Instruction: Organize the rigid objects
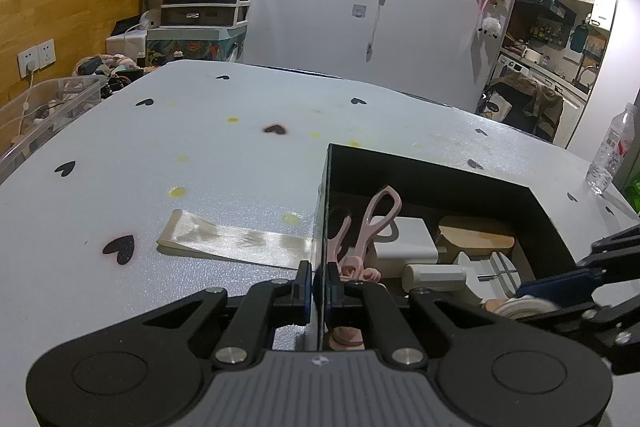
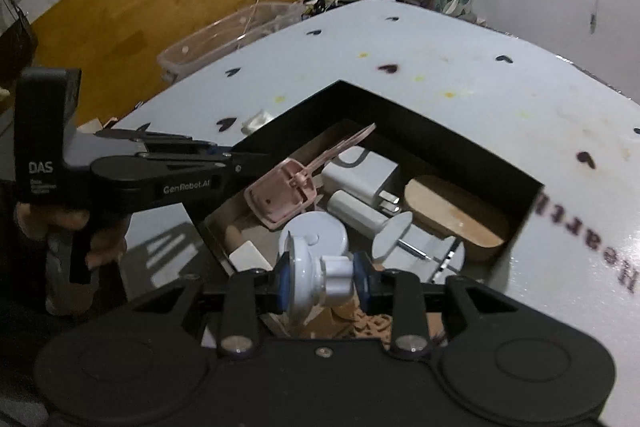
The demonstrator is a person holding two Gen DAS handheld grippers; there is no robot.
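An open black box [image 1: 420, 167] stands on the white table. My left gripper [image 1: 319, 283] is shut on the box's left wall, one finger inside and one outside. Inside lie a pink scissor-like tool [image 1: 376, 223], a white charger [image 1: 404, 239], a wooden brush [image 1: 476, 235] and a white cylinder [image 1: 434, 277]. My right gripper [image 2: 320, 283] hangs over the near part of the box [image 2: 400, 115], shut on a pale round piece with a knob [image 2: 304, 275]. In the right wrist view the left gripper [image 2: 236, 159] reaches in from the left, with a hand [image 2: 52, 223] on its handle.
A shiny ribbon strip [image 1: 236, 239] lies on the table just left of the box. A small white piece [image 2: 256, 121] sits beyond the box's corner. A clear plastic bin [image 1: 48, 107] stands off the table's left side, and a water bottle [image 1: 612, 151] stands at its right edge.
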